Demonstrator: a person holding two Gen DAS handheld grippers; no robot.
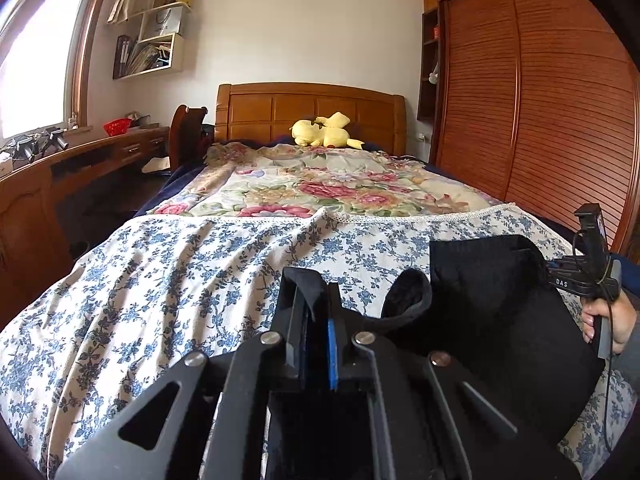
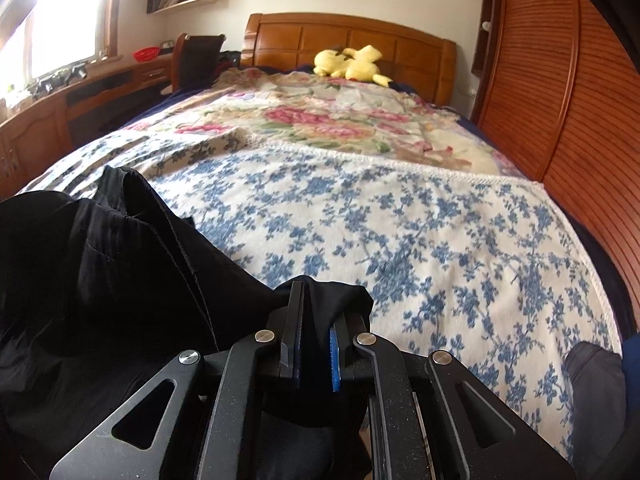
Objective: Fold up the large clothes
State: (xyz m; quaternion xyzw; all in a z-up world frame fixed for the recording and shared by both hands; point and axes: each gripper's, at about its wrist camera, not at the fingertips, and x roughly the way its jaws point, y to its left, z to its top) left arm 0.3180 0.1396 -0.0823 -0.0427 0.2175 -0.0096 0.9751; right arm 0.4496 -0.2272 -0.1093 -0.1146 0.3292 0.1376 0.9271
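A black garment [image 1: 492, 292] is spread over the near end of the blue-flowered bedspread [image 1: 160, 280]. Its edge is pinched between the nearly closed jaws of the left gripper [image 1: 316, 300], and another fold is clamped by the right gripper [image 2: 318, 312]. A yellow plush toy [image 1: 324, 130] is seen by the wooden headboard [image 1: 256, 110].

Sunlit bedroom [image 1: 304, 20], wooden wardrobe [image 1: 540, 92], desk [image 1: 100, 156]

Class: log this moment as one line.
left gripper: shut on black fabric garment | right gripper: shut on garment | surface: blue-floral white bedspread
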